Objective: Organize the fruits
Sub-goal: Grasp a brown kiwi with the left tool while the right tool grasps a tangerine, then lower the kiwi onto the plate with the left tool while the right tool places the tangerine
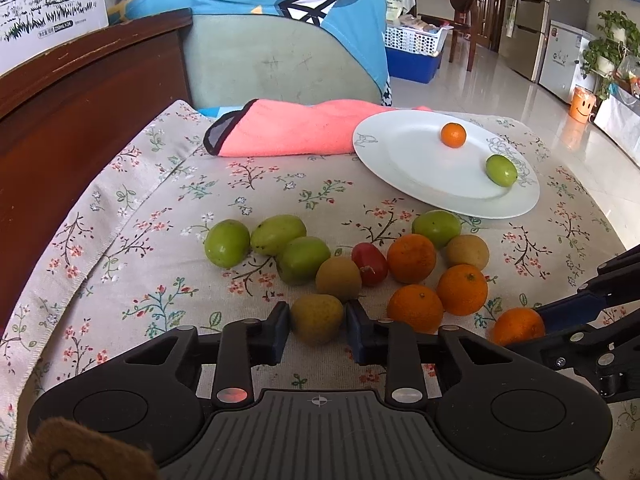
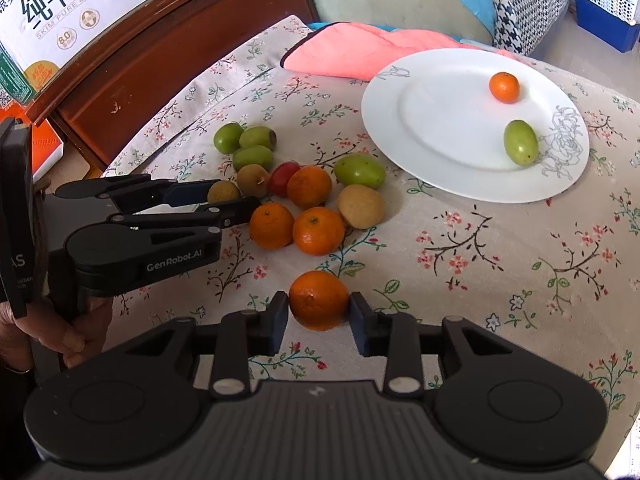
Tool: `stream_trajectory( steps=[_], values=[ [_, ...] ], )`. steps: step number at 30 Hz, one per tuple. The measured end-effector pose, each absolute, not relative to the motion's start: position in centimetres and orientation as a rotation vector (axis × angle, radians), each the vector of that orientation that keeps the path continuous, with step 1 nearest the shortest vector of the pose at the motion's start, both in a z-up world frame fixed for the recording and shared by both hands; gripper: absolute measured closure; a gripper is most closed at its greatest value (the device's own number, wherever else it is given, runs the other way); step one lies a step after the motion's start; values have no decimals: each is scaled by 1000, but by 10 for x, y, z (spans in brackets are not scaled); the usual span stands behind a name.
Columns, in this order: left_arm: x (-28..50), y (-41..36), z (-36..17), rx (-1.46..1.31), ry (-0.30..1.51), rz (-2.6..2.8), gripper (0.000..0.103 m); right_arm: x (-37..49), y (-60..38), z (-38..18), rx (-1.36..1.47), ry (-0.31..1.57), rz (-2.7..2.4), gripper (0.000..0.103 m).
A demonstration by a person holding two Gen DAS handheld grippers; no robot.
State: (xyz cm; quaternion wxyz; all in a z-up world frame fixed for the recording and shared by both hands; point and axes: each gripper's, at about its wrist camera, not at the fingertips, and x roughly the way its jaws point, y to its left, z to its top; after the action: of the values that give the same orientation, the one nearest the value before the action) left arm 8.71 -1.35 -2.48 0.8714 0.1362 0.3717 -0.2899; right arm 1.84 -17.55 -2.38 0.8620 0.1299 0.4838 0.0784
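A white plate [image 1: 404, 160] on the floral tablecloth holds a small orange [image 1: 453, 134] and a green fruit [image 1: 501, 171]; the plate also shows in the right wrist view [image 2: 440, 120]. A pile of green, tan, red and orange fruits [image 1: 412, 258] lies in front of it. My left gripper [image 1: 317, 320] is shut on a tan-green fruit [image 1: 316, 318] resting on the cloth. My right gripper [image 2: 319, 306] is shut on an orange [image 2: 319, 300], also low over the cloth. The left gripper appears in the right wrist view [image 2: 228, 196] at the pile's left edge.
A pink towel [image 1: 288, 128] lies behind the plate. A dark wooden cabinet [image 1: 80, 92] and a milk carton box [image 2: 52, 12] stand to the left. A cushioned chair with a blue garment [image 1: 280, 12] is behind the table. The table edge falls off at the right.
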Motion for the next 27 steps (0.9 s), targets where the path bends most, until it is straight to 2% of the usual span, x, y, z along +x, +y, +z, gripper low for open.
stream_trajectory(
  steps=[12,27],
  values=[
    [82,-8,-7,232,775,-575,77,17,-178,-14,301,989,191,71],
    [86,-28,29,103,707,-579,77,23,-228,26,411,807,73,71]
  ],
)
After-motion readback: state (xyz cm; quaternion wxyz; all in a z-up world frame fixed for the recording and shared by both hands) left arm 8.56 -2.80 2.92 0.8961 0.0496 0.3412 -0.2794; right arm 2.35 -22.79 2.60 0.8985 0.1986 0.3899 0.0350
